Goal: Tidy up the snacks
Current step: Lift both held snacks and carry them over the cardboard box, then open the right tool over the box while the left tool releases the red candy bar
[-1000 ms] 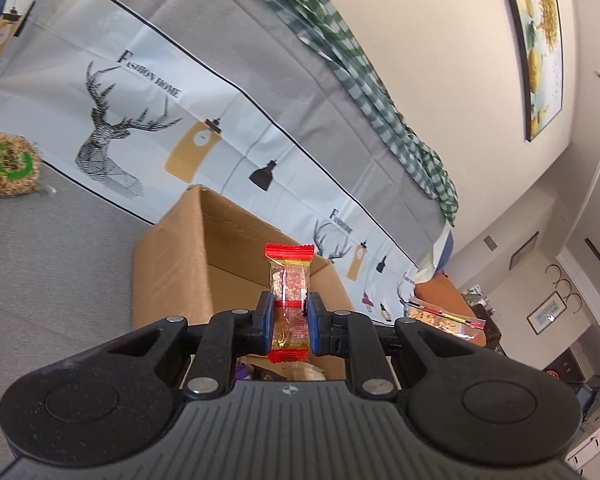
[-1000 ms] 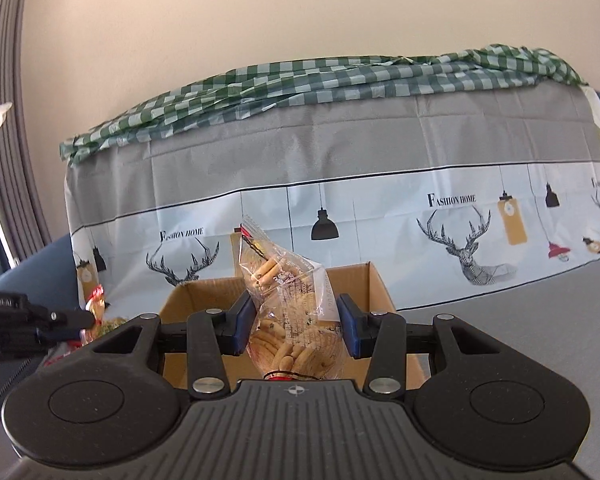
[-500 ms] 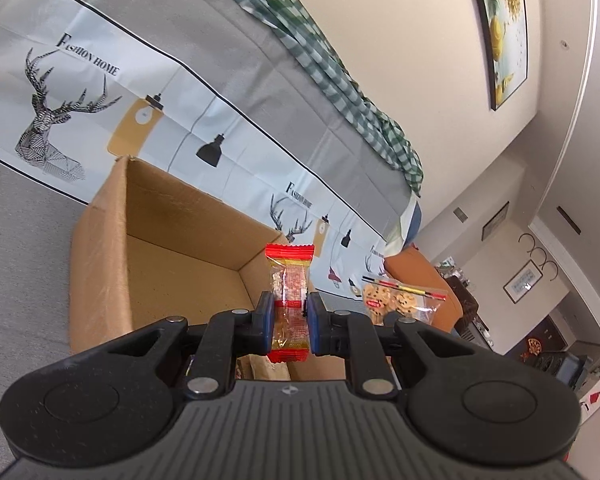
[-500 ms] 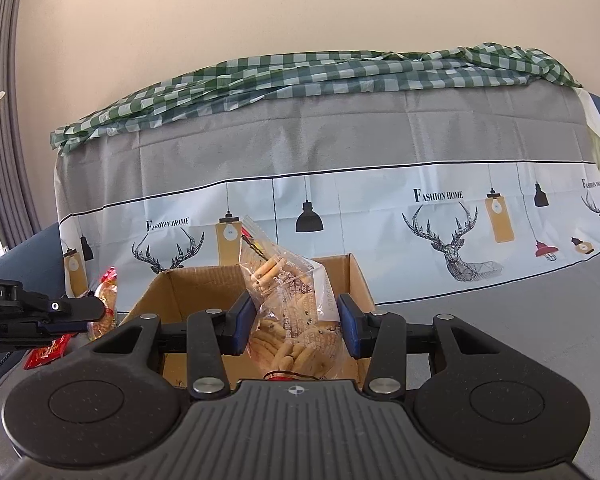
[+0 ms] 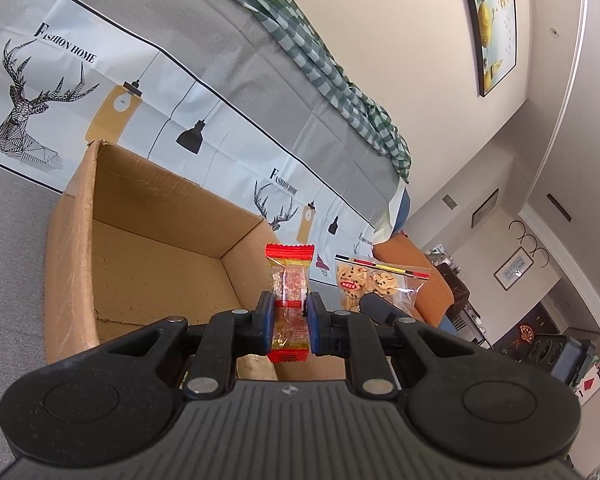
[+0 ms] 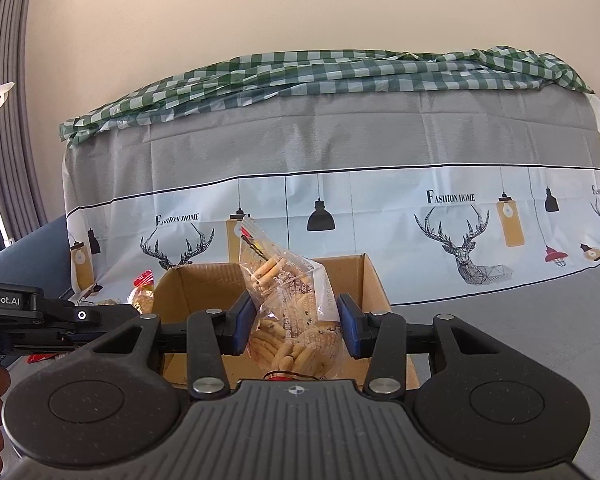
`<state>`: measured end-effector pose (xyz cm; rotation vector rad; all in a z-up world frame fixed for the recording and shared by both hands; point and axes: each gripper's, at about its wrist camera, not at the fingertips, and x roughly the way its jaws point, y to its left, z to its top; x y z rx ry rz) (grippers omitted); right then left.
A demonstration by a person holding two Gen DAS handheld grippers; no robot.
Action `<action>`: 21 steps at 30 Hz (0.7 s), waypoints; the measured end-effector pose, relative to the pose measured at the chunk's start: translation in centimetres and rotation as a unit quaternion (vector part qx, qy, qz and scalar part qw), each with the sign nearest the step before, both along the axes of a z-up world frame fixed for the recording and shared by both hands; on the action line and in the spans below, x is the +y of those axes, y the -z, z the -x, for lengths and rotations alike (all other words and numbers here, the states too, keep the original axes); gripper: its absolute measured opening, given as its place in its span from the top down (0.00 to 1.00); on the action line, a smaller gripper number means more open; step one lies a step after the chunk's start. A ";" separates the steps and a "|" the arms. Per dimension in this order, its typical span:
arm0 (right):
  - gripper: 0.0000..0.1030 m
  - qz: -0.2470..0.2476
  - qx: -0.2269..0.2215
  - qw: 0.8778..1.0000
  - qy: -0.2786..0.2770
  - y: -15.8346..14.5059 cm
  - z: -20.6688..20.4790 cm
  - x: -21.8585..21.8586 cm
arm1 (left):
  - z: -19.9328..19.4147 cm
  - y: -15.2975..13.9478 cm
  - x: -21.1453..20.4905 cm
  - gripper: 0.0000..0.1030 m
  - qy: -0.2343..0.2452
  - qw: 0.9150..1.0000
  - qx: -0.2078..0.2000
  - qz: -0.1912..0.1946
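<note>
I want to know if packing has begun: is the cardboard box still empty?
Not empty, likely. The cardboard box shows mostly bare floor, but something tan lies at its near edge behind the left gripper, which holds a red-ended snack.

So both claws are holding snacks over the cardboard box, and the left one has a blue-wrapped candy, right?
Nearly. The left claw grips a red-and-yellow wrapped candy, not blue, as the left wrist view shows. The right claw does hold a snack bag by the cardboard box.

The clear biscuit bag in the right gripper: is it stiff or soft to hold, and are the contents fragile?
The biscuit bag is probably floppy: its thin film creases between the right gripper pads, and its top leans sideways. The stick biscuits look loose, so they may shift. A hard squeeze would likely snap them. It seems light for its size.
</note>
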<state>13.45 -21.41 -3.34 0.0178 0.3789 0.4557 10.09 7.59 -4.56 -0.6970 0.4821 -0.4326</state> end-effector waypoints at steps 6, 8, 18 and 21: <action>0.56 0.003 0.000 1.000 -0.002 0.1 0.0 0.1 | -0.3 0.0 -0.2 0.82 0.003 1.000 -0.001 -0.002; 0.56 0.003 0.001 1.000 -0.002 0.1 -0.1 0.1 | -0.3 0.0 -0.2 0.82 0.003 1.000 -0.002 -0.001; 0.56 0.005 0.001 1.000 -0.006 0.2 -0.1 0.4 | -0.4 0.1 -0.3 0.82 0.005 1.000 -0.003 -0.002; 0.56 0.004 0.001 1.000 -0.008 0.1 -0.2 0.3 | -0.4 0.1 -0.4 0.82 0.005 1.000 -0.005 -0.001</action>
